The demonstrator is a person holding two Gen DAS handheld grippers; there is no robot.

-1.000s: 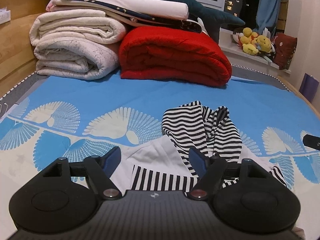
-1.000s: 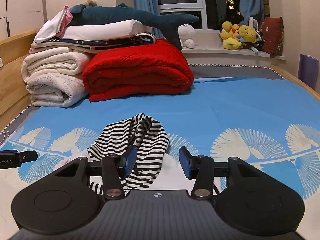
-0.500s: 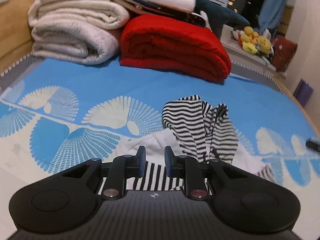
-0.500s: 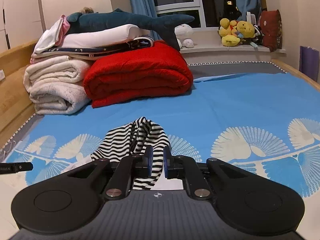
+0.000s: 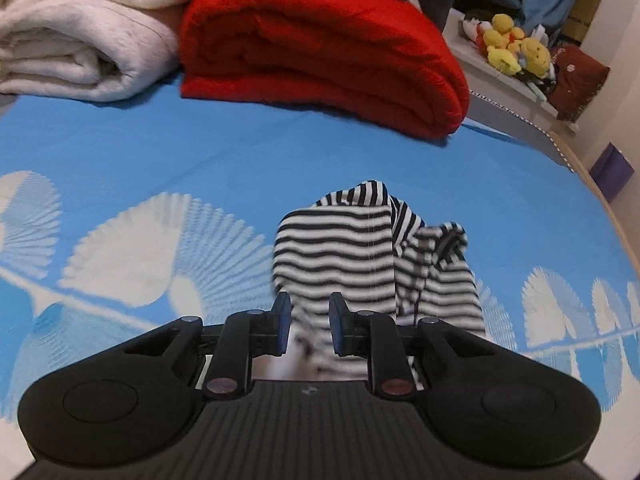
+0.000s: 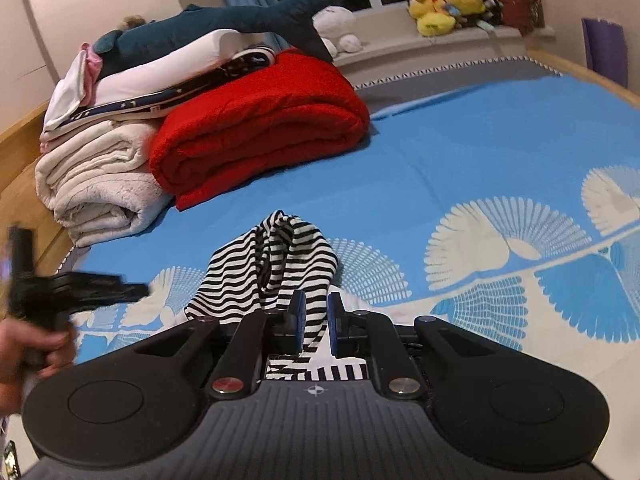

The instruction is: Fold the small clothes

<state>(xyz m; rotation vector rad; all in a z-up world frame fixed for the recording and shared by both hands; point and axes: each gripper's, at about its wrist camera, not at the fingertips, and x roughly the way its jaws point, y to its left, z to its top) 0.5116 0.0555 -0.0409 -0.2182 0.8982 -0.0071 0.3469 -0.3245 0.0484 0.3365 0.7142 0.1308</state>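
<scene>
The left gripper (image 5: 306,328) has its blue-padded jaws drawn close together, and blurred black-and-white striped fabric fills the narrow gap between them, so the pads appear clamped on a fold of the small black-and-white striped knit garment (image 5: 352,248). The rest of that garment rises in a bunched heap directly ahead of the jaws and trails to their right, lying on the blue bedspread with white fan-shaped prints (image 5: 192,168). The right gripper (image 6: 316,326) has its jaws nearly closed as well, with a strip of the same striped garment (image 6: 276,264) pinched between the pads and more of it spilling beneath them; the heap stands just ahead and slightly left of these jaws. Far ahead of both sets of jaws sit a thick folded red blanket (image 6: 260,128) and, to its left, a stack of rolled cream blankets (image 6: 96,184). Left of the right jaws, a person's hand (image 6: 28,348) grips the other tool, motion-blurred.
</scene>
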